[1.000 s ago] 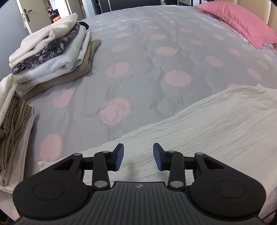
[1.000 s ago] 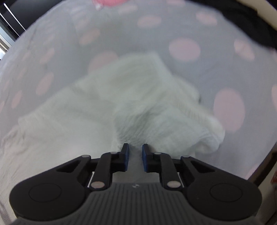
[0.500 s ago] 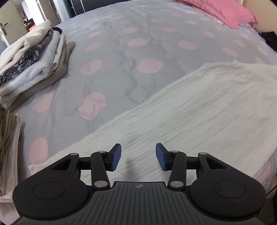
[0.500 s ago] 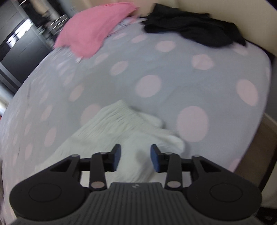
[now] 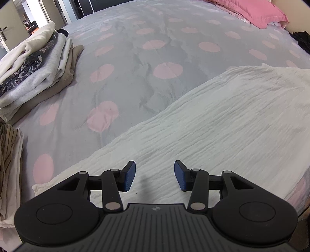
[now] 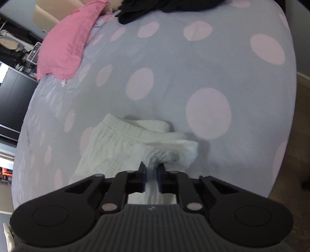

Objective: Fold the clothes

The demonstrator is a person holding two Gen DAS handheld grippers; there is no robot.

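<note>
Pinching the white crinkled garment [image 6: 124, 147] near its edge, right gripper [image 6: 151, 174] holds it; left gripper [image 5: 154, 175] wide over it; two folded stacks [image 5: 34, 71] beside open bedspread [image 5: 147, 58].

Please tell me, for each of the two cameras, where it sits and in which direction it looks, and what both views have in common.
Left wrist: sits on the left gripper, looking forward over the white crinkled garment towards the folded clothes pile; its open fingers show.
Right wrist: sits on the right gripper, looking down at the garment's bunched end; its fingers pinch that cloth.
Shared: the white garment, the polka-dot bedspread and the pink pillow.
</note>
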